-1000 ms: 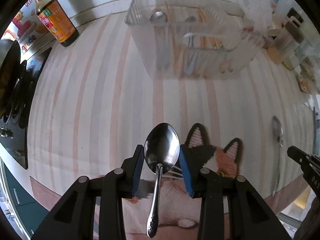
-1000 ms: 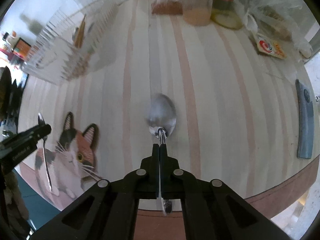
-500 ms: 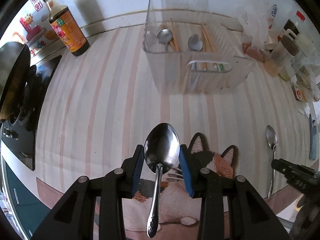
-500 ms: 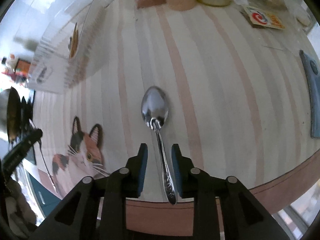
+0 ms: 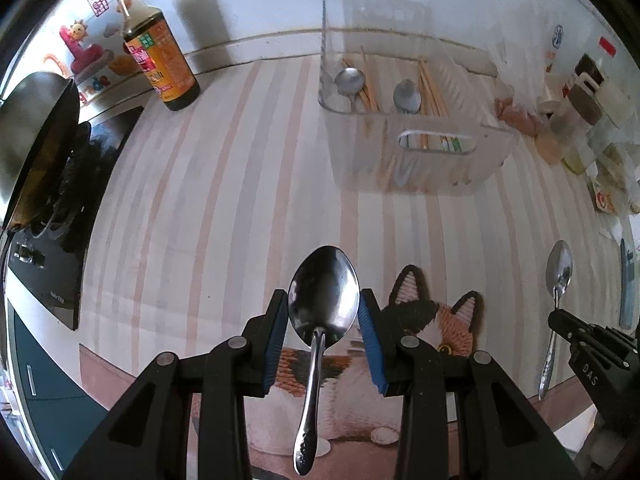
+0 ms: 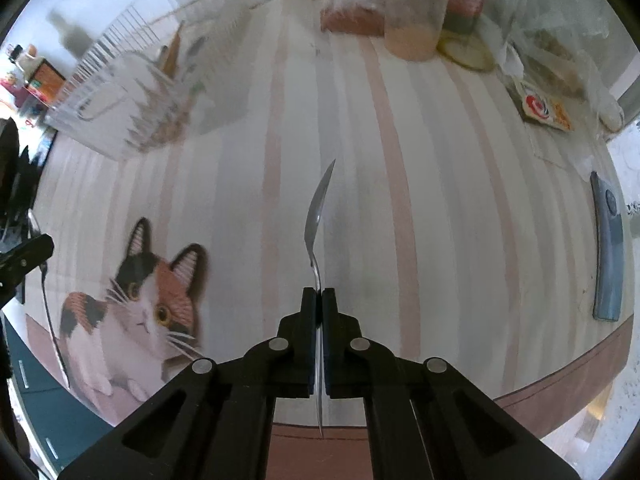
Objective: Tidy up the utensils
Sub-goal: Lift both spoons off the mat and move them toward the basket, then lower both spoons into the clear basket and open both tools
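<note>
Two black two-finger grippers, each held by a person, hang over a striped pink-and-cream tablecloth [image 5: 208, 216] printed with a calico cat [image 6: 140, 300], each carrying a spoon.

The left gripper [image 5: 324, 320] has its blue-padded jaws part-way closed on the bowl of a shiny steel tablespoon [image 5: 322, 312]. The pads press the bowl's two edges, the bowl faces the camera, and the patterned handle hangs down between the gripper's arms, off the cloth.

The right gripper [image 6: 319, 300] has its jaws pressed together on the thin handle of a second steel spoon [image 6: 318, 216]. That spoon is seen edge-on, its bowl pointing away from the camera above the cloth, its handle end poking out below the jaws. From the left wrist the same spoon appears at the right edge, bowl up, gripped by the black jaw tips.

Beyond both grippers, toward the wall, stands a clear plastic utensil basket with a cut-out handle [image 5: 436, 140]. Two steel spoons [image 5: 350, 80] and several wooden chopsticks [image 5: 430, 88] already stand in it.

A dark sauce bottle with an orange label [image 5: 158, 60] sits at the wall to the left, beside a black stovetop [image 5: 44, 272]. Jars and plastic-wrapped packets [image 5: 584, 108] crowd the cloth on the right, and a flat grey-blue remote-like object [image 6: 608, 248] lies near the table's right edge.
</note>
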The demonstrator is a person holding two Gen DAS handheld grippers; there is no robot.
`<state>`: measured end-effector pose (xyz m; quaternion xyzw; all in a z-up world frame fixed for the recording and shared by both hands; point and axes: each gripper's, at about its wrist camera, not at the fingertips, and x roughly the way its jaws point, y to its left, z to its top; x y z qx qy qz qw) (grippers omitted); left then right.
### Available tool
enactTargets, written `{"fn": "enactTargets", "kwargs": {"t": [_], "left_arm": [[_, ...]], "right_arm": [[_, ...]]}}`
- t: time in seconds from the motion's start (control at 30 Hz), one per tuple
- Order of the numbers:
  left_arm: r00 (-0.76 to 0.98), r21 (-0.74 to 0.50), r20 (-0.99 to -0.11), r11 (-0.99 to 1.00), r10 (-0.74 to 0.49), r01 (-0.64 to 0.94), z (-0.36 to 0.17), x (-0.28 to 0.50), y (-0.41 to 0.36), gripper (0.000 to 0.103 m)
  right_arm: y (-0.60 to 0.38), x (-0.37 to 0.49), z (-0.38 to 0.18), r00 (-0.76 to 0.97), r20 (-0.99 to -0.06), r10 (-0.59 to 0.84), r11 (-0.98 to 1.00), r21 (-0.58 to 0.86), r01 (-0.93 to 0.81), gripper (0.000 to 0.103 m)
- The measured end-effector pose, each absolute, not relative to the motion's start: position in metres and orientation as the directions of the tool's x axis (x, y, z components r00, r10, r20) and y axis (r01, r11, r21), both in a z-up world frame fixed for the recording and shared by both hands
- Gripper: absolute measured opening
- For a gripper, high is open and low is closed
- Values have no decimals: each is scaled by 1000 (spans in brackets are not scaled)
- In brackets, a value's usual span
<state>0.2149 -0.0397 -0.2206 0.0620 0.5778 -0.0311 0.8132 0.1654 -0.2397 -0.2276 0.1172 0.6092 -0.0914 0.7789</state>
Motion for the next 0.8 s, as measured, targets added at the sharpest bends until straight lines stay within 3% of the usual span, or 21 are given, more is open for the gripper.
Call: {"fn": "enactTargets", "kwargs": {"t": [0.27,0.53,0.8], "left_arm": [[373,25,-928,995,-15,101,-190,214,-31,32],[499,-36,-862,993,-89,114,-109,217,-29,32],[576,-75,-806,989,-136,129,-52,257,-39,32]], "right_arm": [[-219,166,-184,331,-941,68,947,165,276,2],[-217,169,-125,431,-887,165,936,279,216,2],[-189,241,-105,512,-837,193,942,304,143,2]]}}
